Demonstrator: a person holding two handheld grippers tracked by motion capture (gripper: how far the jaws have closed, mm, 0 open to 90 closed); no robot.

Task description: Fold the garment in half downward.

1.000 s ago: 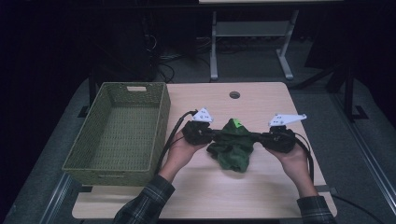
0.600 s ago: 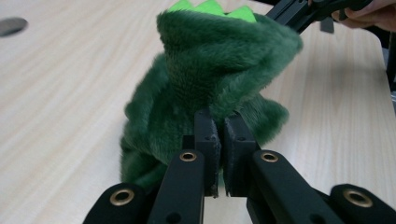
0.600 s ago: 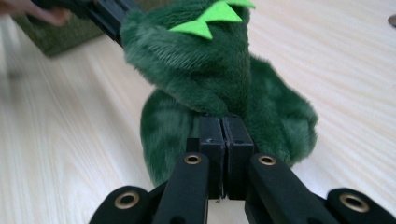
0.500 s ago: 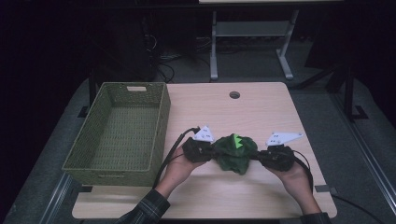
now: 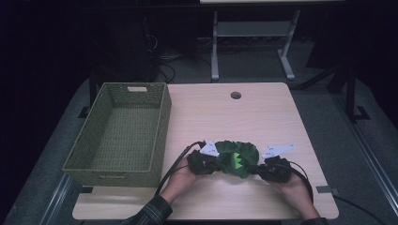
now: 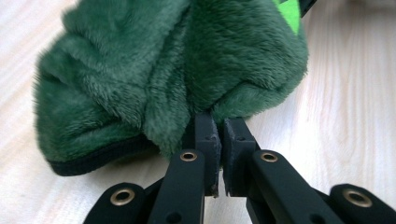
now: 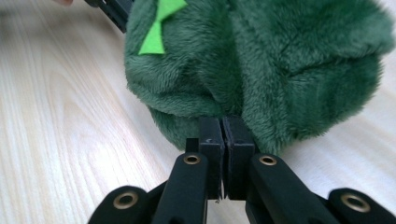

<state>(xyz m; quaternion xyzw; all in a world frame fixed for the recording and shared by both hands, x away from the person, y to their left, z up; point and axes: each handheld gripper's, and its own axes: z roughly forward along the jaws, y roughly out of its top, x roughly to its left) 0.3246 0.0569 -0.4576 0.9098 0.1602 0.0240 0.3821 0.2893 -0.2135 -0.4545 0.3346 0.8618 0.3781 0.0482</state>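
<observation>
At the near edge of the table (image 5: 263, 112), the left gripper (image 6: 219, 122) has its jaws pressed together on a fold of the green plush garment (image 5: 237, 158), and the right gripper (image 7: 226, 122) pinches the fabric at the opposite end the same way. Bunched between them, the garment lies on the wood with its long axis running left to right across the table, its bright green felt spikes (image 5: 237, 161) facing up. The woven basket (image 5: 159, 122) stands to the left.

A pale wooden table (image 5: 263, 117) stands on grey carpet (image 5: 61, 154). Behind it, a white-legged desk frame (image 5: 253, 42) and cables (image 5: 164, 56) sit in darkness.
</observation>
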